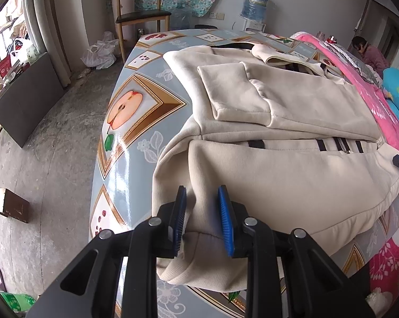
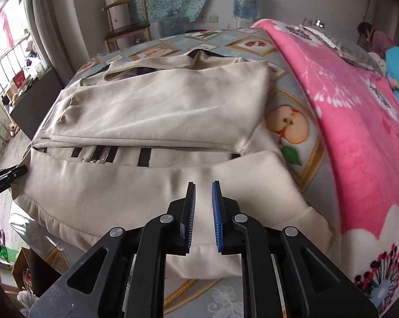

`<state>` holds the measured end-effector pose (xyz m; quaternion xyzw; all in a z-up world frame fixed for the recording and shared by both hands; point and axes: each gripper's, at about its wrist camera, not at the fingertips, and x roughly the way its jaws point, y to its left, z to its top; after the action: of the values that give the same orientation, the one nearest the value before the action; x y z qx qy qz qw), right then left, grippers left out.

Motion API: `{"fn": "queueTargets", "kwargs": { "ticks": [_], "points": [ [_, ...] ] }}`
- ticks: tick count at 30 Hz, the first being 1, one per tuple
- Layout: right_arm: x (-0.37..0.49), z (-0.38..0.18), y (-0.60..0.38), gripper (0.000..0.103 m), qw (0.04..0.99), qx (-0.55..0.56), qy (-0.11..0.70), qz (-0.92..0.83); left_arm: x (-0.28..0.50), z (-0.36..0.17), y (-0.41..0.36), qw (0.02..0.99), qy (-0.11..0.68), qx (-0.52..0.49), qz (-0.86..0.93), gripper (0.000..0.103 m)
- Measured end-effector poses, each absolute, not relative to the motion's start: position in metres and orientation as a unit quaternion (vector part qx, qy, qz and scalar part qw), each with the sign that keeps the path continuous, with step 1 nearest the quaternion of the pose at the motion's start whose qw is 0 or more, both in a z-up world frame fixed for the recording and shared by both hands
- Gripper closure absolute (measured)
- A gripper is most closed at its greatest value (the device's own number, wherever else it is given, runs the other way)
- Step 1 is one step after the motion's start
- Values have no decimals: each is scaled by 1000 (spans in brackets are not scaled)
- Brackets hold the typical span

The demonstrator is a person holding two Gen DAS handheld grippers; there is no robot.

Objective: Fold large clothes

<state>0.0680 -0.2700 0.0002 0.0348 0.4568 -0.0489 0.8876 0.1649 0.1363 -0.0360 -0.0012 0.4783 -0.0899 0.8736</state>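
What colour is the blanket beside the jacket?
Pink with white flowers; the blanket shows best in the right wrist view.

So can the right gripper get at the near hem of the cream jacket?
Probably yes: the right gripper hangs right over the cream jacket's near hem, jaws slightly apart, nothing between.

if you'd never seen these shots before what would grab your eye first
A big cream zip-up jacket lies half folded across the middle of the table, sleeves laid over its body. Beneath it the glossy fruit-print tablecloth stands out, and a bright pink flowered blanket runs along the table's right side. In the foreground the left gripper pinches a fold of the jacket's near hem.
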Motion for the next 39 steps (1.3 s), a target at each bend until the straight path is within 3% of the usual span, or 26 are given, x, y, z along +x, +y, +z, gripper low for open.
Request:
{"fn": "queueTargets", "kwargs": {
  "ticks": [9, 13, 24, 26, 28, 30, 39],
  "points": [
    [70, -31, -303, 82, 865, 76, 488, -85, 162, -36, 135, 873, 480, -1, -84, 79],
    [65, -13, -291, 54, 878, 59, 466, -90, 164, -36, 135, 871, 483, -1, -84, 79],
    [61, -28, -286, 50, 865, 35, 486, -117, 165, -37, 136, 870, 486, -12, -81, 78],
    [59, -15, -279, 45, 874, 44, 473, -103, 166, -37, 137, 869, 487, -16, -81, 78],
    [57, -2, -269, 32, 884, 59, 456, -78, 166, -37, 137, 869, 487, -15, -81, 78],
    [58, 6, -251, 28, 891, 69, 449, -33, 166, -37, 136, 869, 487, -13, -80, 78],
    [80, -22, -167, 26, 880, -38, 473, 31, 167, -37, 140, 866, 490, -30, -90, 78]
  ]
}}
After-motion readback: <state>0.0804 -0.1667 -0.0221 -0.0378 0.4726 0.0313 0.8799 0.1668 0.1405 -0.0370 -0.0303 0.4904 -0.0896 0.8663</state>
